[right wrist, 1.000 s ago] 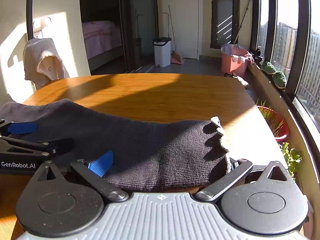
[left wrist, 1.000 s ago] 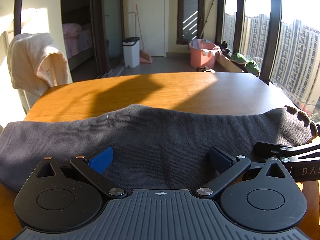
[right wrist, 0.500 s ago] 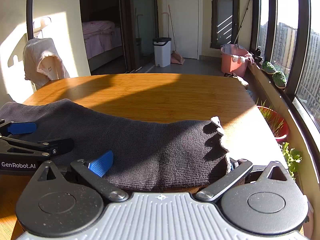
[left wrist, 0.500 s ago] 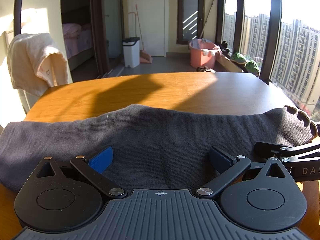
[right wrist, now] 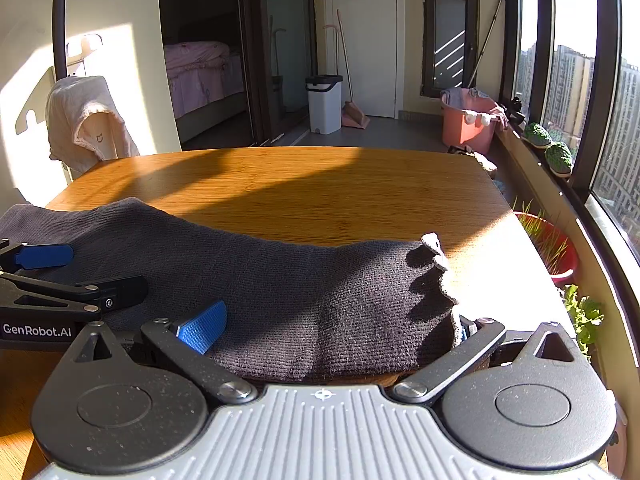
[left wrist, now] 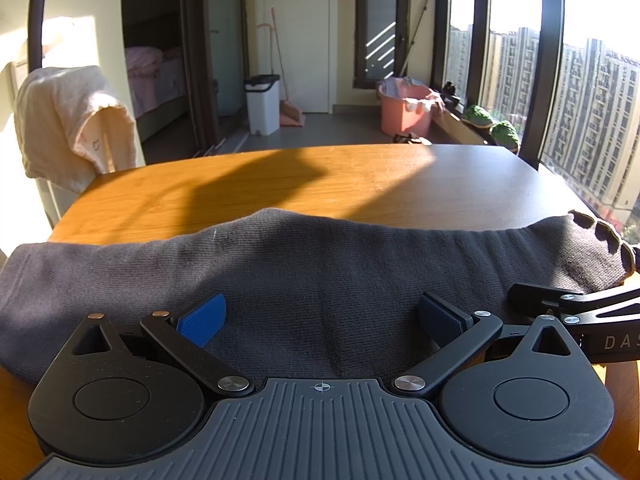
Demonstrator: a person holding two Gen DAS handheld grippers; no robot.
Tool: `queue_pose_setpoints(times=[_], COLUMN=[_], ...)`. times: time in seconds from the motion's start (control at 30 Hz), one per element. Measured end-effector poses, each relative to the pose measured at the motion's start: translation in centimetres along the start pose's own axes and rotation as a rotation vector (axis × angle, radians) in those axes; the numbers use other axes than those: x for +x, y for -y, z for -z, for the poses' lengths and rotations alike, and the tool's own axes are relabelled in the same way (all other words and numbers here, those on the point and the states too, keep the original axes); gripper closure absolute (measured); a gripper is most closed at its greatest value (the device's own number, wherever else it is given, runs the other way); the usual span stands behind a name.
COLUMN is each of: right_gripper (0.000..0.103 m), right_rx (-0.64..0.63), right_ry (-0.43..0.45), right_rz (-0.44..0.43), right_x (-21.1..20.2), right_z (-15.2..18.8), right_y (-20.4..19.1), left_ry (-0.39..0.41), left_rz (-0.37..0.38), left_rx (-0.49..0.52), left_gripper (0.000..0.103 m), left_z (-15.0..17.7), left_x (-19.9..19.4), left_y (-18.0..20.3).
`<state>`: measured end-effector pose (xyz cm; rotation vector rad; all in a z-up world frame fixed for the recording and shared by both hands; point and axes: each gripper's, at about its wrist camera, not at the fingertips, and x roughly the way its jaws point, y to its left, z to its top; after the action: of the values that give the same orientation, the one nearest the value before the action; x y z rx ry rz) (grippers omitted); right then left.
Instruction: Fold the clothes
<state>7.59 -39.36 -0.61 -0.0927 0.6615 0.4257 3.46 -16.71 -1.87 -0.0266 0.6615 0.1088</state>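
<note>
Sunlit wooden worktop (left wrist: 360, 176) fills the middle ground, carrying one dark knitted garment (left wrist: 320, 272) laid lengthwise along its near edge.

Left gripper (left wrist: 320, 316): jaws spread wide, resting low over the garment's near hem with cloth between the blue pads; nothing is clamped. Right gripper (right wrist: 332, 328): likewise wide, set at the garment's scalloped end (right wrist: 438, 264), its right finger partly hidden behind that edge. The two grippers sit just beside each other along the same hem.

Garment: flat but not smooth, with a raised ridge along its far side and both ends reaching toward the worktop's sides. Judged stage: pre-grasp, no fold yet begun.

Risks, as judgement: the knit looks doubled, so a closing pad may catch only the top layer and the fold would separate; the near hem lies at the worktop's edge, so a backward pull could drag the cloth off; uneven lifting would skew the fold line.

Containers beyond the garment: a pink tub (left wrist: 404, 110) holding laundry, by the window; a white lidded bin (left wrist: 262, 104), contents not visible; a red pot (right wrist: 552, 248) with green shoots. A pale towel (left wrist: 68, 120) hangs to the garment's far left.
</note>
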Motion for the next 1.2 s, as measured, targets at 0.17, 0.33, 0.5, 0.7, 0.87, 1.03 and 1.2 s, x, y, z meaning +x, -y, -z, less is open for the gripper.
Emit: queue_pose_setpoints(times=[0.17,0.33,0.5,0.7,0.87,1.03,1.2], right_gripper=[0.0,0.0,0.0,0.0,0.0,0.0,0.034], right_rx=[0.0,0.0,0.012,0.013,-0.035,0.038,0.225], right_ry=[0.0,0.0,0.001,-0.045,-0.082,0.076,0.142], right_rz=[0.0,0.0,0.009,-0.064,-0.14,-0.132,-0.052], right_x=[0.0,0.0,0.0,-0.7,-1.6,-7.5,-9.7], right_z=[0.0,0.0,0.0,-0.2,0.1,2.4,2.9], right_y=[0.0,0.0,-0.1,1.2,2.1,4.1,7.8], left_ry=[0.0,0.0,0.0,-0.026,-0.041,-0.095,-0.129], left_rz=[-0.001,-0.001,0.0,0.025,0.058,0.123,0.3], left_rx=[0.001,0.001,0.003,-0.031,-0.107,-0.02,-0.176], left_gripper=[0.0,0.0,0.0,0.0,0.0,0.0,0.0], left_z=[0.0,0.0,0.0,-0.4,-0.1,-0.1,-1.7], left_x=[0.0,0.0,0.1,-0.1,-0.9,-2.4,-1.9], left_y=[-0.1,-0.1,-0.1,-0.5,-1.3,-0.7,0.2])
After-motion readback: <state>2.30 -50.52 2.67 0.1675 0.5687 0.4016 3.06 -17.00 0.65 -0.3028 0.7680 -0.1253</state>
